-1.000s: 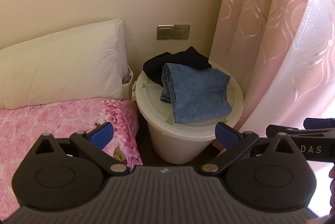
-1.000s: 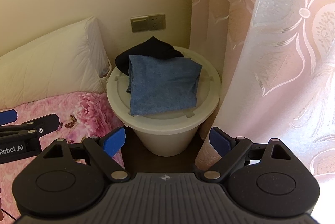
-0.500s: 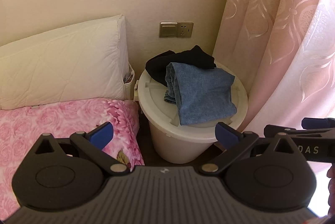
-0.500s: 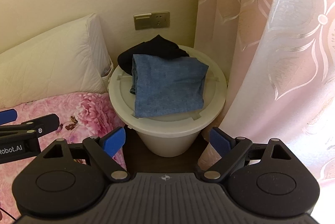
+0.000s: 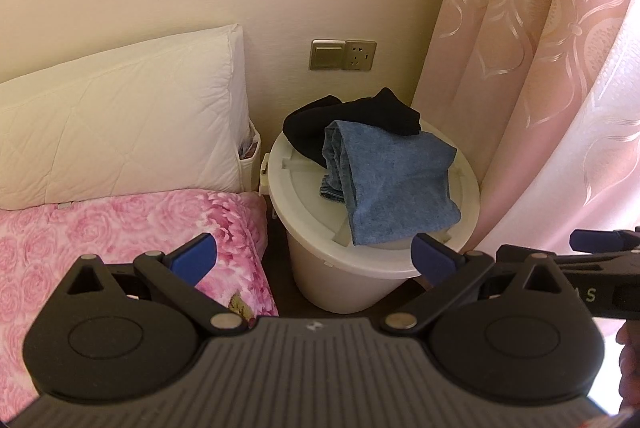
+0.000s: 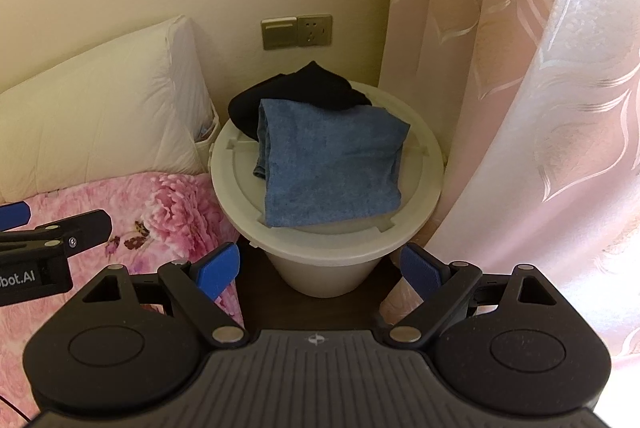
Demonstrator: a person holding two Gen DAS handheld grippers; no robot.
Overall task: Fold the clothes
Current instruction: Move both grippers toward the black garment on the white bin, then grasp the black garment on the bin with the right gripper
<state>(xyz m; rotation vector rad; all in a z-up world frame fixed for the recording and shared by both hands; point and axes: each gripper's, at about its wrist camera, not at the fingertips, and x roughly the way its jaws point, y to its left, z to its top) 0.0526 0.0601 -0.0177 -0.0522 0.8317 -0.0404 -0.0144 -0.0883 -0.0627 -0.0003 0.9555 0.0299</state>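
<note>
Both grippers have drawn nearer the white lidded bucket (image 6: 328,228); left gripper (image 5: 312,260) and right gripper (image 6: 320,266) spread wide, empty. Folded blue jeans (image 6: 332,172) overlap a black garment (image 6: 296,96) atop it.

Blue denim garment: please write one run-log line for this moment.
folded blue denim garment on white round plastic bucket lid | black cloth behind | both tongs open, empty

The left gripper (image 5: 314,256) is held level with its jaws spread wide, the blue fingertips (image 5: 192,255) well apart and gripping nothing. The right gripper (image 6: 320,266) sits in the same pose, jaws wide and empty, its blue pads (image 6: 420,266) far apart. The two grippers are side by side, each showing at the edge of the other's view. Part of a hand (image 5: 629,352) shows at the left view's right edge.
</note>
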